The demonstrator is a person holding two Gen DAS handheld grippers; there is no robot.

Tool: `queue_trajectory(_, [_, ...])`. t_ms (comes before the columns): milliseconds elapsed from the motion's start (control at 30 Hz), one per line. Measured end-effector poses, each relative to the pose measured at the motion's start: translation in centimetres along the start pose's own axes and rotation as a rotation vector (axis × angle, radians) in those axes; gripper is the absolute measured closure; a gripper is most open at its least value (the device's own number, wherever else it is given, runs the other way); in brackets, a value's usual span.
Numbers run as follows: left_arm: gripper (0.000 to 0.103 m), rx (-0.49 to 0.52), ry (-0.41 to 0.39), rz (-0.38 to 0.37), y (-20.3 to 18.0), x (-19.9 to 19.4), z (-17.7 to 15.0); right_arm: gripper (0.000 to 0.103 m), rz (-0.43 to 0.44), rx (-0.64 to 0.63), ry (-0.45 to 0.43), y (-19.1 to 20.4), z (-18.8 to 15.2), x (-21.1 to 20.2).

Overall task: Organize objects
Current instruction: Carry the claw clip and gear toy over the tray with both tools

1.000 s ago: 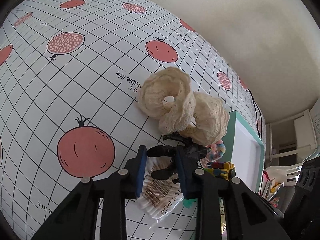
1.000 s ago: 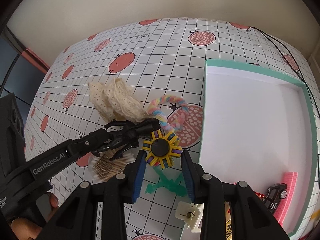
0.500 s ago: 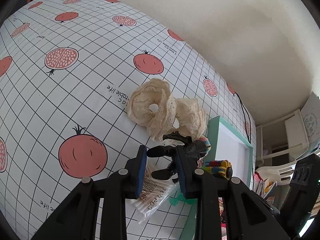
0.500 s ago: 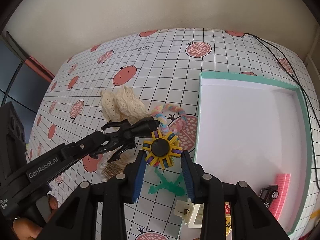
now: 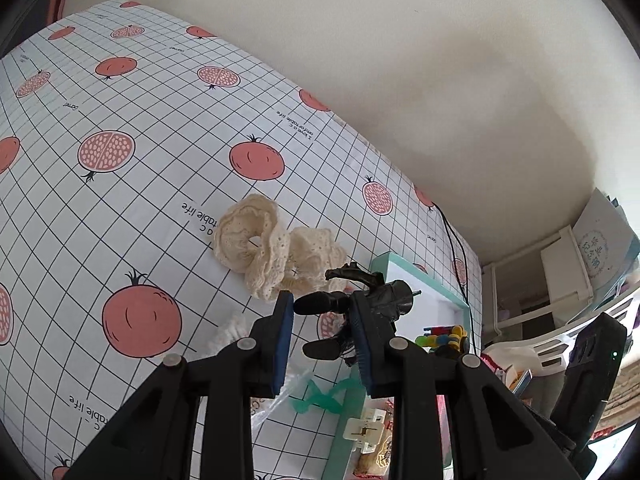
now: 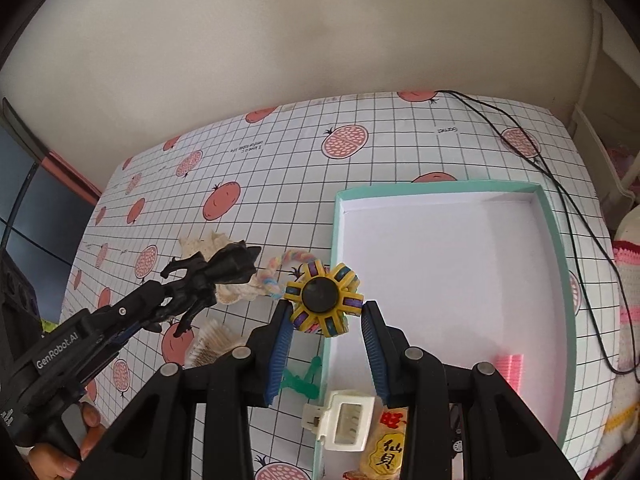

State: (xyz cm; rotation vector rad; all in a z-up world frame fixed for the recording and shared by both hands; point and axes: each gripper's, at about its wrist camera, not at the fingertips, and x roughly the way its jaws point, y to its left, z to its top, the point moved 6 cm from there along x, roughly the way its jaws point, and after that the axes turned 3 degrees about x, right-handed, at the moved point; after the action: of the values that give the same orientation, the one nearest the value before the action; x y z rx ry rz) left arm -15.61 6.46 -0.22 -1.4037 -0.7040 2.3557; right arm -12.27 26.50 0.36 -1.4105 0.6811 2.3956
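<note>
Two tools, both loaded, both up off the bench (image 6: pixel 400 152). My left tool (image 5: pixel 322 326) is clamped on a black figure (image 5: pixel 360 292); one limb runs across between the pads, and the body juts out past the right pad, toward the teal tray (image 5: pixel 420 276). My right tool (image 6: pixel 326 332) grips a yellow spinner (image 6: pixel 324 300) by opposite rim lobes, and it sits just at the tray's (image 6: pixel 440 192) near-left corner, partly over the white floor.

I judge the figure to be hard, light plastic with thin limbs sticking out. My hold on one limb is off-centre, so it could pivot or slip; a grip across the torso would be steadier. The spinner looks stiff and a bit heavier, and its hub may let it turn in the pads, so I'd keep it level and lower it gently.

Beyond and left of my left tool lie two cream scrunchies (image 5: pixel 256 240), soft and easy to pinch anywhere on the ruffle. Below my right tool I see a green clip (image 6: pixel 302 380), a white clip (image 6: pixel 344 420) and a snack pack (image 6: pixel 386 448). Left of it are a rope ring (image 6: pixel 276 268) and a swab pack (image 6: pixel 212 344).
</note>
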Motion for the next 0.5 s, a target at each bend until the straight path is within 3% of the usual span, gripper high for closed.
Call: queue_trajectory(500, [0.073,0.072,0.117,-0.052,-6.5,4.1,-4.8,0.065,-0.105,0.150,-0.028,-8.6,0.5,-1.8])
